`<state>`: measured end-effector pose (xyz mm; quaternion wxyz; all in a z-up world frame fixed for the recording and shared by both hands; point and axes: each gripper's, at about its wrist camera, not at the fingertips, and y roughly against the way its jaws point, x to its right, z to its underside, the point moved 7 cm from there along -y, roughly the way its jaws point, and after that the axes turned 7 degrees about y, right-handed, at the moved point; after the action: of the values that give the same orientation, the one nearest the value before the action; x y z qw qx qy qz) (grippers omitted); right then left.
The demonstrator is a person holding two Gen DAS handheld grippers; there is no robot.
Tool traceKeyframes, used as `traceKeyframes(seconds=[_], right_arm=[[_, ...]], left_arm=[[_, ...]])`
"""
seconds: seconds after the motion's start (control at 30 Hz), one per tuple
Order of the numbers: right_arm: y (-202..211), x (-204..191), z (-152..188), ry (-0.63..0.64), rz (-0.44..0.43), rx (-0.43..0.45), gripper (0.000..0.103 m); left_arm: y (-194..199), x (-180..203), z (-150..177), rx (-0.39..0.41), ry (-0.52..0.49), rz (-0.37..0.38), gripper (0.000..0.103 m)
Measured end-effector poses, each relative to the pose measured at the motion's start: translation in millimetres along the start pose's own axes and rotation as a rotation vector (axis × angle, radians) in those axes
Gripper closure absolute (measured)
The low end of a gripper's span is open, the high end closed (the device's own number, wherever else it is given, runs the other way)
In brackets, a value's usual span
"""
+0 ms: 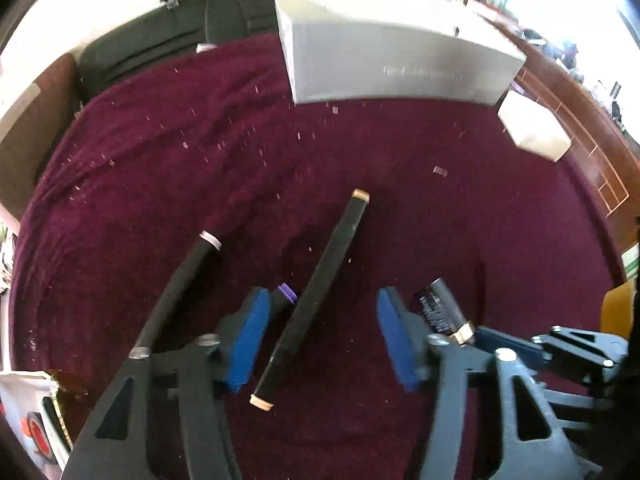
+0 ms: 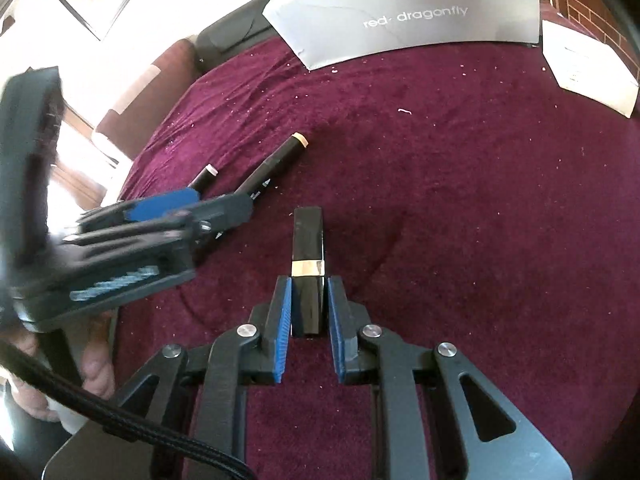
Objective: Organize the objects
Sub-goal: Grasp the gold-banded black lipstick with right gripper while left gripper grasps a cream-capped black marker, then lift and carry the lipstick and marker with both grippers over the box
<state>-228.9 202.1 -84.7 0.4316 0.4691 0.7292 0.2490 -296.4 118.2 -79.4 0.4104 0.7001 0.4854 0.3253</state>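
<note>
Left gripper spread wide around a black marker, while the right gripper clamps a black lipstick tube jutting ahead.

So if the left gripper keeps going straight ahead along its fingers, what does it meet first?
The left gripper is open over the black marker with tan caps, lying between its fingers. Pushing forward, it would likely meet that marker first; the grey shoebox stands well beyond.

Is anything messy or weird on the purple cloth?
Yes. Tiny pale bits are scattered all over the maroon cloth, like crumbs or scraps. The black markers also lie loose at different angles instead of lined up.
</note>
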Motion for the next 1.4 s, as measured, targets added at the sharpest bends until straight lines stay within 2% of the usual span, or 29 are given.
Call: traceKeyframes(seconds=[0.07,0.13,0.33,0.4,0.57,0.73,0.8,0.83,0.9,1.0,1.17,1.27,1.4], right_arm=[[-0.4,1.4,-0.2,-0.009,-0.005,-0.002,0.088],[0.2,1.7,-0.4,-0.008,0.008,0.001,0.088],[0.2,1.6,0.1,-0.012,0.012,0.001,0.088],[0.1,2.3,0.2,-0.016,0.012,0.0,0.088],[-0.6,0.3,0.2,-0.01,0.019,-0.002,0.088],[-2.1,0.5,1.9,-0.01,0.019,-0.007,0.087],[-2.4,0.2,2.6,-0.008,0.019,-0.006,0.087],[-2.7,-0.2,2.7,-0.002,0.022,-0.007,0.087],[-2.4,-1.6,3.0,0.01,0.032,-0.005,0.087],[-2.7,-5.5,3.7,0.043,0.06,-0.005,0.087],[-3.0,-6.9,4.0,0.063,0.083,-0.004,0.087],[-1.6,-9.1,5.2,0.068,0.086,-0.002,0.088],[-2.4,-17.2,6.6,0.083,0.052,-0.003,0.088]], left_arm=[[0.2,1.0,0.2,0.023,-0.015,-0.014,0.057],[1.2,2.4,0.2,0.024,0.001,0.011,0.057],[2.6,8.3,17.1,-0.006,-0.051,-0.039,0.057],[-1.6,3.8,25.1,-0.03,-0.038,-0.024,0.058],[-4.4,-2.7,17.7,-0.032,0.016,0.004,0.073],[-15.6,10.7,0.8,-0.031,-0.019,-0.024,0.072],[-16.9,11.6,-0.9,-0.028,-0.007,-0.012,0.08],[-15.6,13.4,1.4,-0.036,0.0,0.016,0.091],[-10.2,12.9,8.7,-0.023,-0.013,-0.007,0.091],[3.0,5.7,33.0,-0.01,-0.011,-0.038,0.091],[39.1,-10.6,98.9,0.0,0.043,-0.061,0.091],[61.6,-14.2,141.0,-0.036,0.089,-0.049,0.091],[75.0,-12.0,164.5,-0.017,0.084,-0.06,0.091]])
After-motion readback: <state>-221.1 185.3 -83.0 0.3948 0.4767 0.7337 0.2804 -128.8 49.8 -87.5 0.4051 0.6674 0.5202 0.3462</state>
